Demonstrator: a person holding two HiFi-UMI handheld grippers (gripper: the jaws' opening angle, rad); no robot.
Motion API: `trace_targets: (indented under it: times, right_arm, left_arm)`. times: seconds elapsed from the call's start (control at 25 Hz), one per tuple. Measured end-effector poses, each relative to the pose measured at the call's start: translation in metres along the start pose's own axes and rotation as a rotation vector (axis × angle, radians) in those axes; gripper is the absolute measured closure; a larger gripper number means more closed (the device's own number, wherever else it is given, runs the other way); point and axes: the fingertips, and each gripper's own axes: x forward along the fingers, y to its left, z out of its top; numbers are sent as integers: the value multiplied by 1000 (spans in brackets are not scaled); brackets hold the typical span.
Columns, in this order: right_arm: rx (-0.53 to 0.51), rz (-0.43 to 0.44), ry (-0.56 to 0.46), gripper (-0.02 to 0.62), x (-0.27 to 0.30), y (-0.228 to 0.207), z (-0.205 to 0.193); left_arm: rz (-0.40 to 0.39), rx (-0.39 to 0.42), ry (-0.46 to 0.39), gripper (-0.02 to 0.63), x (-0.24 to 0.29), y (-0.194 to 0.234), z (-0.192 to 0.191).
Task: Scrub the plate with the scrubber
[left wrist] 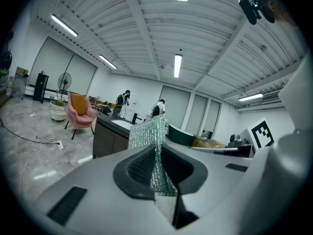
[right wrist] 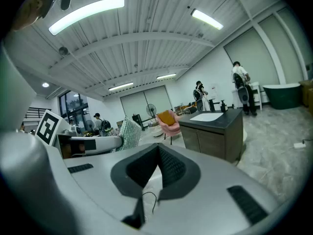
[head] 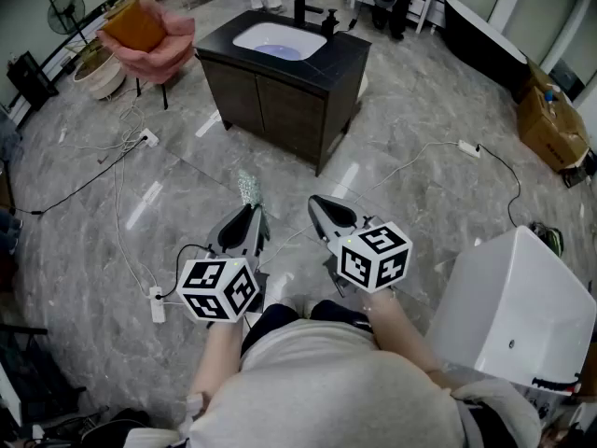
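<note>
A silvery-green mesh scrubber sticks up from my left gripper, which is shut on it. In the left gripper view the scrubber is pinched between the dark pads of that gripper. My right gripper is held beside it at waist height, shut with nothing between its pads; the right gripper view shows its jaws closed together. Both point toward a dark sink cabinet with a white basin a few steps ahead. No plate shows in any view.
A pink armchair and a fan stand at the far left. Cables and a power strip lie on the grey floor. A white box-like unit is close at my right. Cardboard boxes sit at the far right.
</note>
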Motion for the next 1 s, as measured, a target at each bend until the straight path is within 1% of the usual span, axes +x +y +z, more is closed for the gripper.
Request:
trace_targets:
  times: [0.16, 0.48, 0.68, 0.8, 1.0]
  right_arm:
    - [-15, -1, 4, 597, 7, 3, -3]
    - [-56, -20, -4, 594, 14, 3, 2]
    - [-123, -39, -53, 591, 24, 8, 12]
    - [-143, -50, -65, 590, 32, 10, 15]
    - [-139, -56, -75, 557, 47, 13, 14]
  left_arm:
    - [-14, -7, -1, 552, 3, 5, -2]
    - [-38, 7, -3, 552, 10, 10, 5]
    - [-54, 23, -17, 552, 10, 20, 13]
    - [-46, 22, -22, 552, 9, 31, 16]
    - [-52, 13, -25, 552, 8, 48, 16]
